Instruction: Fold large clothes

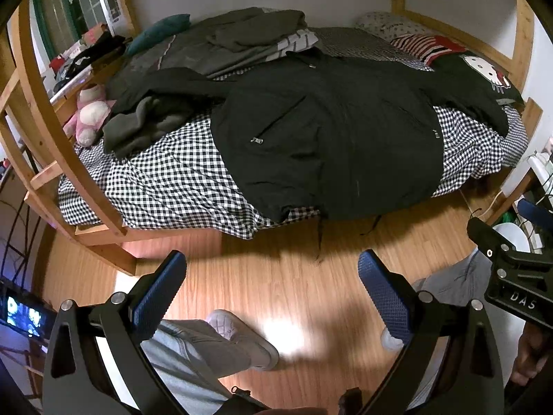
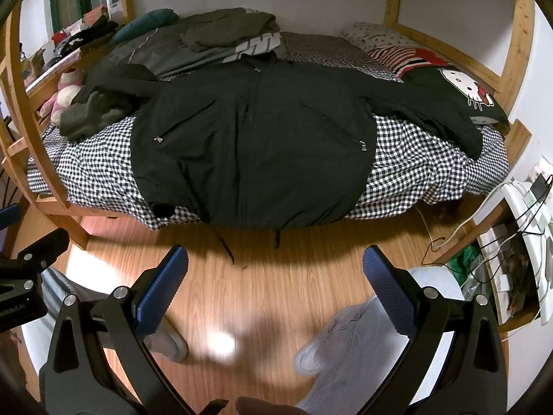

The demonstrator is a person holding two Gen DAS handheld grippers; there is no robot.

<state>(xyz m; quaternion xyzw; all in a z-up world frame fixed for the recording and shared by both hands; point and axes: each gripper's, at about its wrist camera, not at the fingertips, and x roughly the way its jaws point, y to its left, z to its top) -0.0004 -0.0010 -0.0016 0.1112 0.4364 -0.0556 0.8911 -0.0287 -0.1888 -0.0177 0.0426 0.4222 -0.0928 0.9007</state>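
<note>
A large black zip jacket (image 1: pixel 331 131) lies spread front-up on the black-and-white checked bed (image 1: pixel 172 180), its hem hanging over the near edge with drawstrings dangling. It also shows in the right wrist view (image 2: pixel 255 145), sleeves spread to both sides. My left gripper (image 1: pixel 273 290) is open and empty above the wooden floor, short of the bed. My right gripper (image 2: pixel 276 287) is open and empty too, also over the floor before the bed. The right gripper's body shows at the right edge of the left wrist view (image 1: pixel 511 269).
Folded grey-green clothes (image 1: pixel 242 38) lie at the back of the bed. A Hello Kitty cushion (image 2: pixel 459 93) and pillows sit at the right end, a pink plush (image 1: pixel 90 114) at the left. Wooden bed posts (image 1: pixel 45 131) stand left. A shelf with cables (image 2: pixel 518 228) is at right. The person's feet (image 1: pixel 242 339) stand on the floor.
</note>
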